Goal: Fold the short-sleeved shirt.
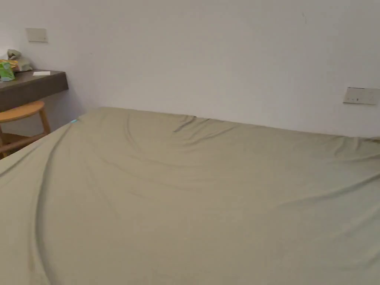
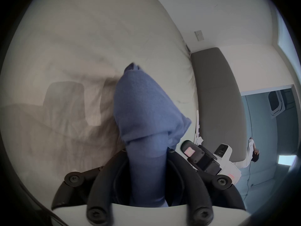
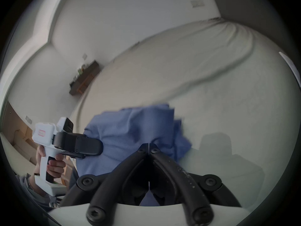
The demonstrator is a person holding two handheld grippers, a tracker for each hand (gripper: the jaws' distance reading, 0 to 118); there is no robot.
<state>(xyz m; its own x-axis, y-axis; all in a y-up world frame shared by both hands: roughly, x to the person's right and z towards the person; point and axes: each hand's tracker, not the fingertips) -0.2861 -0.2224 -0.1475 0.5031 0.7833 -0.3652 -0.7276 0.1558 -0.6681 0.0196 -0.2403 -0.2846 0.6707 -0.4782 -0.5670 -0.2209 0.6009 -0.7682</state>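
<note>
A blue short-sleeved shirt [image 2: 143,102] hangs bunched above the bed. In the left gripper view a thick roll of it runs between the jaws of my left gripper [image 2: 147,151], which press on it from both sides. In the right gripper view the shirt [image 3: 130,131] drapes just past my right gripper [image 3: 149,148], whose jaw tips meet on a fold of the cloth. The left gripper [image 3: 91,146], held by a hand [image 3: 55,164], clamps the shirt's left side. Close beside the shirt, the right gripper [image 2: 208,157] also appears in the left gripper view.
A beige sheet [image 1: 185,193] covers the wide bed against a white wall. At the far left stand a dark desk [image 1: 33,83] with small items and a wooden stool [image 1: 22,111]. A grey headboard [image 2: 216,99] ends the bed. A person [image 2: 251,153] is far off.
</note>
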